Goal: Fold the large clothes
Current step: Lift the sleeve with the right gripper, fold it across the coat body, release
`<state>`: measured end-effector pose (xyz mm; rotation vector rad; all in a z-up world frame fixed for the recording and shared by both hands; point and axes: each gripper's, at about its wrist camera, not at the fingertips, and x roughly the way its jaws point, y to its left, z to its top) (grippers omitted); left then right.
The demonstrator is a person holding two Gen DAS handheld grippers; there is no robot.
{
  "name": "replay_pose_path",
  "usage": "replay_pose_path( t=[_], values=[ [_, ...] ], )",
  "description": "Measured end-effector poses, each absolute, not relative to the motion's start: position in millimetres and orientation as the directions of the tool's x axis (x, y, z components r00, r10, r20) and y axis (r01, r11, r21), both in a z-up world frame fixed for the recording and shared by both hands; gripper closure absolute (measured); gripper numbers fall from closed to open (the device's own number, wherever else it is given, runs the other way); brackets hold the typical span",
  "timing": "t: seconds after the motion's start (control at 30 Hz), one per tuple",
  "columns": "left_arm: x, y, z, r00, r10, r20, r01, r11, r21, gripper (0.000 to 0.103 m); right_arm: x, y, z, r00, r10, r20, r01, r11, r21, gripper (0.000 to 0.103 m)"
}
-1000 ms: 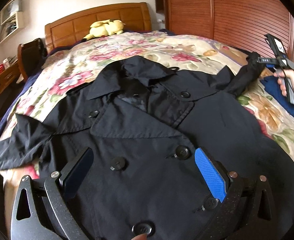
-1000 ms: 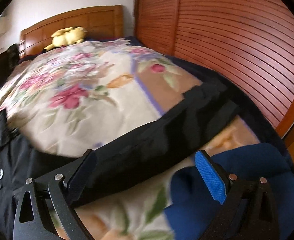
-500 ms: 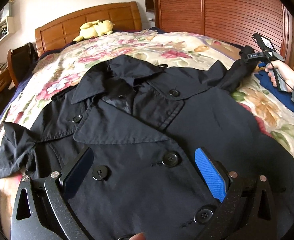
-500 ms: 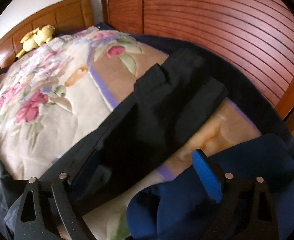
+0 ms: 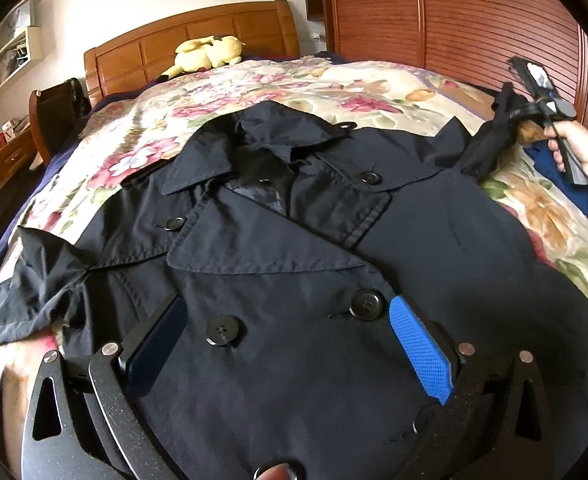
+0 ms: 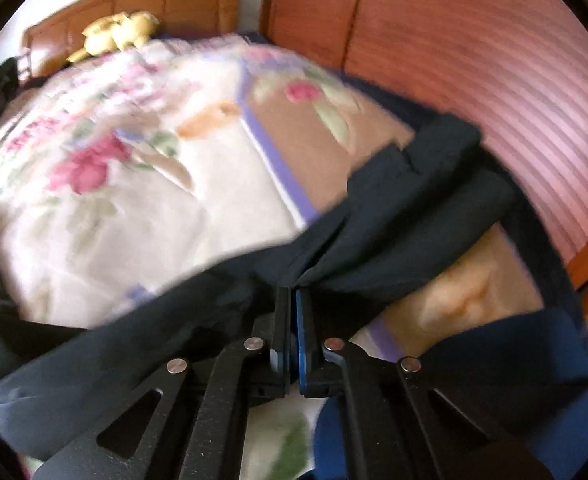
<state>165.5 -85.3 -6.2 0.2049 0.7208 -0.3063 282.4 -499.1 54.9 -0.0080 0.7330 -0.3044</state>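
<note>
Since the earlier frames the right gripper (image 6: pixel 291 300) has travelled along the sleeve (image 6: pixel 414 208) of the black coat (image 5: pixel 294 264), and its jaws have just been closing; they now pinch sleeve fabric. The left gripper (image 5: pixel 289 332) hovers with jaws spread wide and empty over the buttoned front of the coat, which lies face up on the floral bedspread (image 5: pixel 294 88). Risk: the pinch takes only a thin fold, so a fast pull could slip it free or drag the whole coat askew.
</note>
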Motion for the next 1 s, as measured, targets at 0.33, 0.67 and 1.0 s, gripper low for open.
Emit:
replay_pose_path(
  t=[0.33,0.67,1.0],
  values=[
    [140.3,-67.2,14.0,0.739,-0.199,-0.643,0.314,0.947,0.068,0.001,190.8,-351.7,163.3,0.888,-0.110,-0.446,0.051,0.989,-0.141,0.102],
    [113.2,-17.0,28.1,0.767,-0.185,-0.615,0.235,0.972,0.000,0.001,84.3,-135.8,210.1,0.893,0.272,-0.358,-0.352,0.919,-0.180,0.102],
    [101.6,52.4,41.3,0.805,-0.156,-0.572,0.128,0.988,-0.089,0.001,18.3,-3.5,218.6,0.824,0.427,-0.373,-0.531,0.812,-0.242,0.102]
  ],
)
